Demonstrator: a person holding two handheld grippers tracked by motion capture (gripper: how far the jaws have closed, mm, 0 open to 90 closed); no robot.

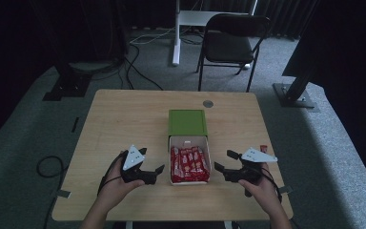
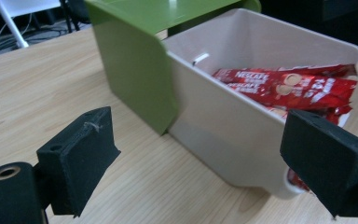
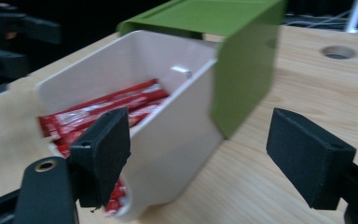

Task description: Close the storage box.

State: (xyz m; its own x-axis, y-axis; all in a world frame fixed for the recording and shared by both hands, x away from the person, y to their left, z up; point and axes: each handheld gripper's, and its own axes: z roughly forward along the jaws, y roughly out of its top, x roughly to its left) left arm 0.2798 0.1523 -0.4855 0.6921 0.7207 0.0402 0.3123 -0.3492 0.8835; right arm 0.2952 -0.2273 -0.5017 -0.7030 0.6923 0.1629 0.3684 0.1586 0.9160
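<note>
**Both tongs wide open on either side of the pulled-out drawer**

A small white plastic drawer (image 1: 189,142) stands pulled out toward the person from its green box-shaped sleeve (image 1: 187,122), near the middle of the pale wooden desk (image 1: 124,119). Inside the drawer lie red coffee-stick sachets (image 1: 188,165), packed side by side and filling most of its floor.

The left tongs (image 1: 153,160) are held just left of the drawer's near end, apart from it, jaws spread with nothing between them. In the left gripper view the drawer's white side wall and the green sleeve's corner sit ahead between the two black pads (image 2: 81,158), untouched.

The right tongs (image 1: 224,160) are held just right of the drawer, likewise apart from it, jaws gaping and empty. The right gripper view looks at the drawer's other white wall, with the sachets visible over its rim.

A small red packet (image 1: 263,148) lies on the desk beside the right tongs. A black folding chair (image 1: 231,40) stands beyond the desk.
</note>
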